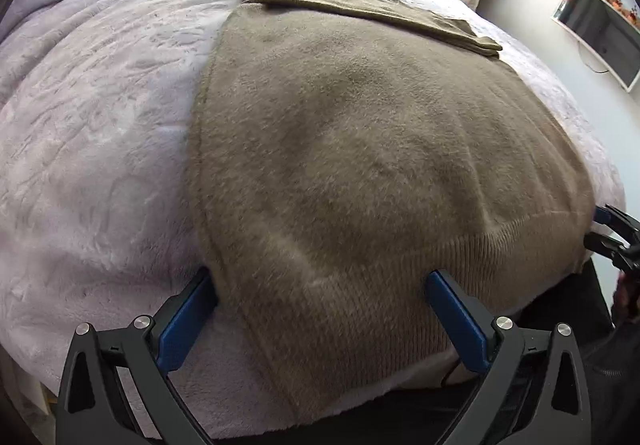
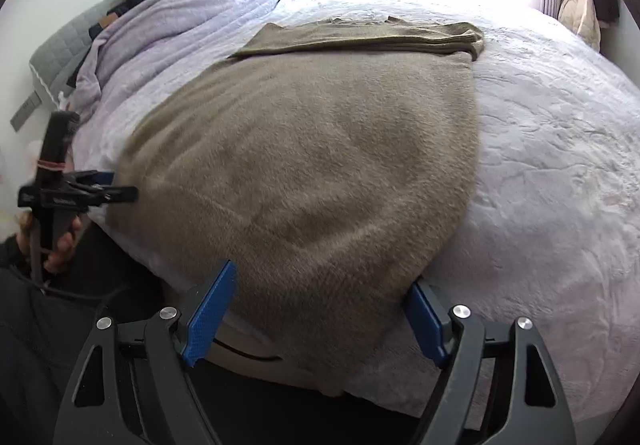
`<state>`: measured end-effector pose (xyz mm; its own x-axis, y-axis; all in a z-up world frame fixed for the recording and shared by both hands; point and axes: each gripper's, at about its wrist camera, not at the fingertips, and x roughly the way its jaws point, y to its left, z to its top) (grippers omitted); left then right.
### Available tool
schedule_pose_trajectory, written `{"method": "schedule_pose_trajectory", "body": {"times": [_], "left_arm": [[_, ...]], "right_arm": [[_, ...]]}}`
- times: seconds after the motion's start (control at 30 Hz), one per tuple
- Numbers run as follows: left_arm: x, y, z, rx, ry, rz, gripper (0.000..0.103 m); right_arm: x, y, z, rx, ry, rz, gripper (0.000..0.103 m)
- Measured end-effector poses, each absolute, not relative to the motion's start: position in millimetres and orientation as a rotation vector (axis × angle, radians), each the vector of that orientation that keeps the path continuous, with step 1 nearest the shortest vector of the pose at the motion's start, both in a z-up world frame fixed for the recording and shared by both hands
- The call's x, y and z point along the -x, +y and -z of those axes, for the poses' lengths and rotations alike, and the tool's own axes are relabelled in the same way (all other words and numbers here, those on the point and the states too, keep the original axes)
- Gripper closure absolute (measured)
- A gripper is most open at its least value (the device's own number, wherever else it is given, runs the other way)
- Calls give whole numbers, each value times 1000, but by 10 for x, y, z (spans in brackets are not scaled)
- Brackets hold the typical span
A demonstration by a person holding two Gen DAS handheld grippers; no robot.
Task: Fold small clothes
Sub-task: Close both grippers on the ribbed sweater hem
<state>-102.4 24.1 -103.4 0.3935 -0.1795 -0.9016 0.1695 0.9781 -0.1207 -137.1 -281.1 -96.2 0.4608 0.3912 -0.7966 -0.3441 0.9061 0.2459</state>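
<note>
Both tongs, left (image 1: 320, 293) and right (image 2: 320, 289), stood released astride the near hem corners of the brown sweater (image 1: 360, 149), which lay flat on the bed (image 1: 100, 125), so I judged a bottom-up fold was next.

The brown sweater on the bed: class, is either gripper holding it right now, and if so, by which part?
Neither holds it. The left gripper and the right gripper both stand open, each straddling a near corner of the sweater's ribbed hem, pads not closed on the fabric.
</note>
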Motion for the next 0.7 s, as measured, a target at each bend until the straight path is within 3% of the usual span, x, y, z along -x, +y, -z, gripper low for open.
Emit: {"method": "schedule_pose_trajectory", "body": {"times": [0.23,0.27,0.33,0.37,0.4,0.47,0.57,0.63,0.7], "left_arm": [[1028,258,1049,47,1134,203,0],[1033,249,1039,49,1132,191,4],[1076,189,996,3,1119,162,17],[1101,141,965,-22,1112,165,31],[1128,87,927,-45,1108,184,52],[1151,11,875,-72,1114,215,71],[1115,-6,909,-71,1130,232,70],[1045,44,973,-8,1158,243,59],[1006,84,973,60,1159,261,56]], "right_arm": [[1386,-2740,1015,13,1000,-418,37],[1385,-2748,1020,8,998,-413,41],[1382,-2769,1004,5,995,-408,58],[1379,-2780,990,1,995,-413,63],[1377,-2788,976,-6,996,-423,74],[1378,-2790,947,-24,999,-452,77],[1368,-2767,987,-48,1016,-480,74],[1338,-2802,1044,-97,1026,-478,72],[1312,-2827,1067,-138,1029,-485,71]]}}
